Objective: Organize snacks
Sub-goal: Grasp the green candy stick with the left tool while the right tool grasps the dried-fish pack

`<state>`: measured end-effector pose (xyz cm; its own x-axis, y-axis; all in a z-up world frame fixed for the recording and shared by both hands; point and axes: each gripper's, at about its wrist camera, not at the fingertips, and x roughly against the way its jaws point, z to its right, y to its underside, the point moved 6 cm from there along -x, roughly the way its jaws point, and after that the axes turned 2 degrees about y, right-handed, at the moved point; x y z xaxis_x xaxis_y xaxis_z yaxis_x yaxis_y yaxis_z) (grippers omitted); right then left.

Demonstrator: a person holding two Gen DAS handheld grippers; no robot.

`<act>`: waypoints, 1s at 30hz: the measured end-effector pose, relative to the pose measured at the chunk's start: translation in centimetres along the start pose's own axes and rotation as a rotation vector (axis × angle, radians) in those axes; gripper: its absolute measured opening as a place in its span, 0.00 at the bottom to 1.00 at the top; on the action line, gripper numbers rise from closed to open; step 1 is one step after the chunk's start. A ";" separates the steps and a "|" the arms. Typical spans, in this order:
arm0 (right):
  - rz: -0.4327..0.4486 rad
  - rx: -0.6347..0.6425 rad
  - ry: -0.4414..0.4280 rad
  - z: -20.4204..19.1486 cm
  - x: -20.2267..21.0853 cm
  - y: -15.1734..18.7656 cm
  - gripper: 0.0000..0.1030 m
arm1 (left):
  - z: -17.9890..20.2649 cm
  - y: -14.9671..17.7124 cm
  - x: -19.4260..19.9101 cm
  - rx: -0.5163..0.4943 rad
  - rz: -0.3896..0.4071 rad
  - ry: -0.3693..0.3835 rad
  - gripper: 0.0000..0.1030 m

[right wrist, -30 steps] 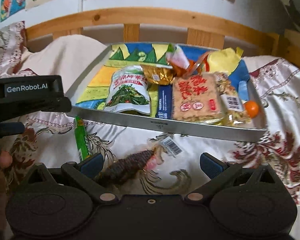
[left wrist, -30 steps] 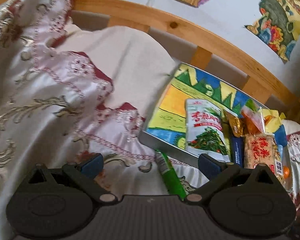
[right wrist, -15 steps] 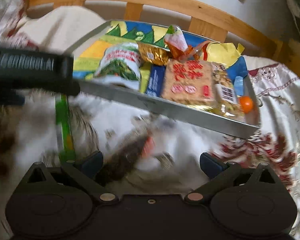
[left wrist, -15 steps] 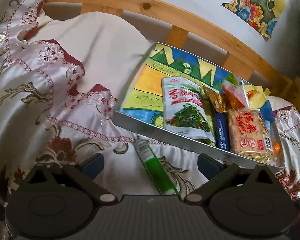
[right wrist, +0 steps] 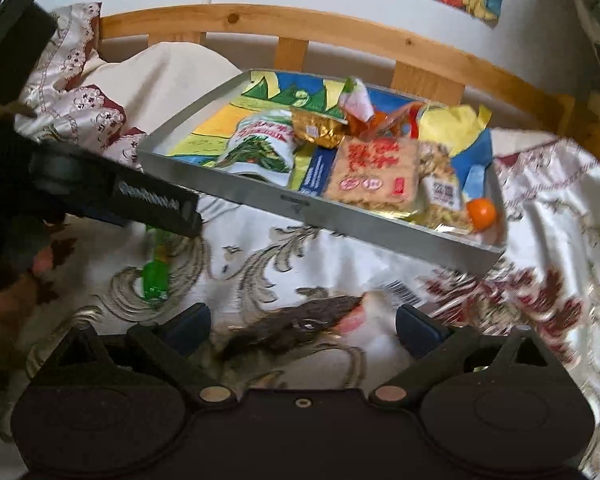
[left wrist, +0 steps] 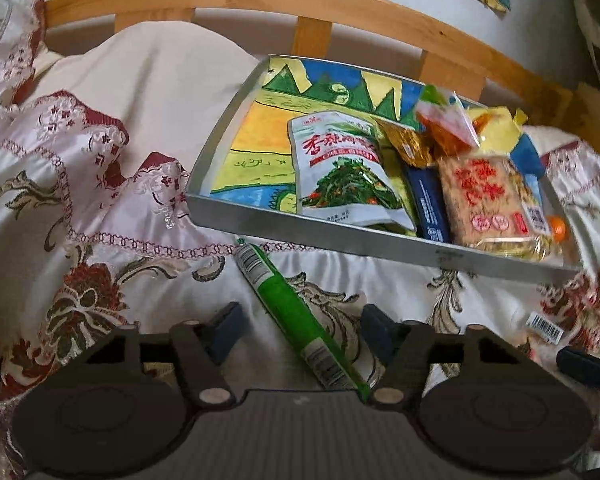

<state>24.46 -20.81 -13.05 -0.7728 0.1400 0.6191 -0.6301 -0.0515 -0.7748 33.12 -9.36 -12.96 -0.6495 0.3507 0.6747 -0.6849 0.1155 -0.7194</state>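
Currently the left gripper [left wrist: 300, 330] sits low over the embroidered bedspread [left wrist: 100, 248], jaws spread and holding nothing; the green stick snack [left wrist: 296, 316] lies diagonally on the cloth between its fingers, barcoded upper end just short of the tray's near wall, lower end running under the gripper body. Right gripper [right wrist: 302, 328]: jaws likewise spread wide, nothing pinched; a dark brown wrapped snack [right wrist: 296, 326] with a pink end lies on the bedspread between its fingers, image blurred there so contact with either finger cannot be judged. A white barcode tag [left wrist: 544, 326] lies on the cloth near this snack. The metal tray [left wrist: 340, 240] rests on the bed in front of the wooden headboard rail [left wrist: 340, 4], with a coloured drawing lining its floor, bare over the left half. Contents are crowded toward the tray's right half: white-and-green vegetable pouch [left wrist: 340, 176] near the middle, navy packet [left wrist: 430, 208] just beside it, rice-cracker pack with red characters [left wrist: 488, 200] against the near wall, gold foil piece [left wrist: 408, 144] and orange-red wrapper [left wrist: 444, 124] behind them, yellow paper [left wrist: 496, 128] toward the far right corner. A small orange fruit [right wrist: 482, 212] sits in the near right corner. From the right wrist view, the left gripper appears at the left edge, over the green stick.
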 end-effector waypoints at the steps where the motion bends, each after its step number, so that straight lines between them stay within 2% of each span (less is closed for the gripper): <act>1: -0.007 -0.025 -0.017 0.0 0.1 -0.1 0.93 | 0.1 0.0 0.0 -0.014 -0.003 -0.005 0.57; 3: -0.021 -0.072 -0.059 -0.1 0.0 -0.2 0.91 | 0.3 0.2 0.2 -0.043 -0.016 -0.004 0.48; 5: -0.038 -0.096 -0.067 -0.1 -0.2 -0.1 0.90 | 0.4 0.3 0.4 -0.066 -0.032 0.005 0.40; 8: -0.047 -0.126 -0.069 0.1 -0.4 0.0 0.88 | -0.1 0.6 0.9 -0.056 -0.064 0.045 0.37; 11: -0.053 -0.119 -0.057 0.2 -0.5 0.0 0.87 | -0.7 0.8 1.1 -0.033 -0.100 0.073 0.37; 15: -0.089 -0.126 -0.020 0.4 -0.4 0.0 0.86 | -1.1 0.8 1.4 -0.032 -0.136 0.068 0.39; 19: -0.107 -0.129 -0.013 0.3 -0.5 0.0 0.88 | -1.0 0.8 1.0 -0.026 -0.116 0.062 0.47; 23: -0.087 -0.168 -0.065 0.5 -0.8 0.3 0.89 | -0.9 1.0 0.8 -0.039 -0.095 0.065 0.48; 25: -0.066 -0.172 -0.087 0.4 -1.0 0.4 0.84 | -1.0 1.0 0.8 -0.030 -0.096 0.072 0.47; 28: -0.035 -0.162 -0.110 0.3 -1.3 0.3 0.75 | -1.2 1.0 0.8 -0.032 -0.096 0.066 0.40; 30: -0.020 -0.139 -0.120 0.2 -1.3 0.1 0.65 | -1.2 0.9 0.9 -0.027 -0.094 0.071 0.39</act>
<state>25.38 -21.18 -13.88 -0.7692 0.0202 0.6387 -0.6349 0.0880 -0.7675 32.30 -7.77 -13.21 -0.5573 0.4021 0.7264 -0.7318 0.1753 -0.6585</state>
